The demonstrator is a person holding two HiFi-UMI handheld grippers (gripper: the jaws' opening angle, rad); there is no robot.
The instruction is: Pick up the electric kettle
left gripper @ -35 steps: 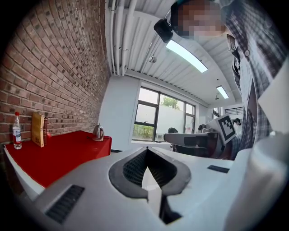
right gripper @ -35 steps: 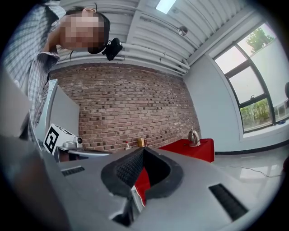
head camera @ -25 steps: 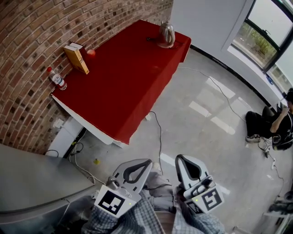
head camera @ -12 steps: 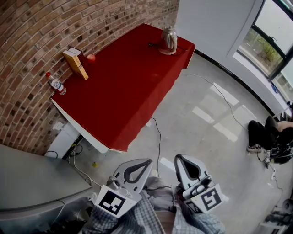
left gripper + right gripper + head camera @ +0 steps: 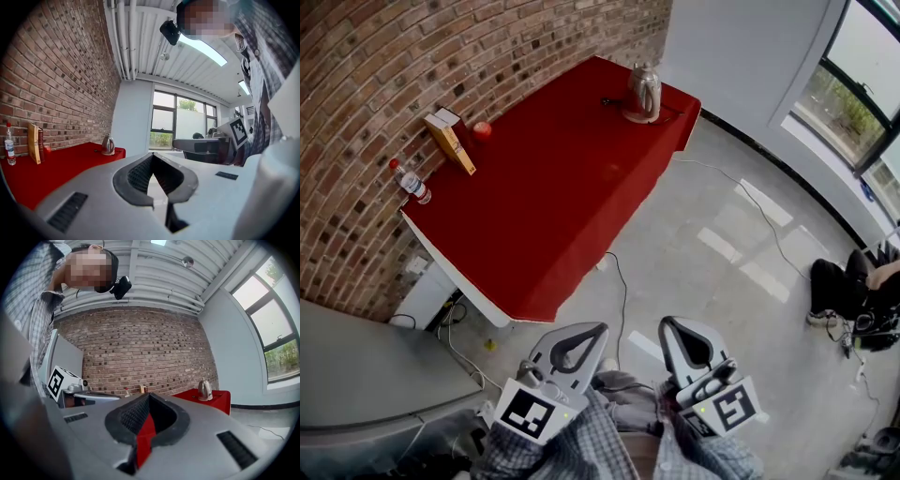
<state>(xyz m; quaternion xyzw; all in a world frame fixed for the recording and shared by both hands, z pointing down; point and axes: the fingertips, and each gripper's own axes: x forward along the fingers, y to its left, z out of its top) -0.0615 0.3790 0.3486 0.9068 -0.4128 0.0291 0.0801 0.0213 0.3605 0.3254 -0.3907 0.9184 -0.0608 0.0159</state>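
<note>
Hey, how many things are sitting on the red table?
4: bottle at the near corner by the wall, yellow box next, red ball behind it, kettle at the far end. The box may hide more.

Kettle point(image 5: 644, 91) stands clear on table point(image 5: 562, 187) end (box point(image 5: 450, 141) far).

The table point(image 5: 553, 206), draped in red cloth, stands with 1 long side along the brick wall point(image 5: 384, 66). 4 things rest on it: a water bottle point(image 5: 410, 182), yellow box point(image 5: 448, 141) and red round thing point(image 5: 482, 130) close to that wall, the electric kettle point(image 5: 644, 92) farther from it.
</note>
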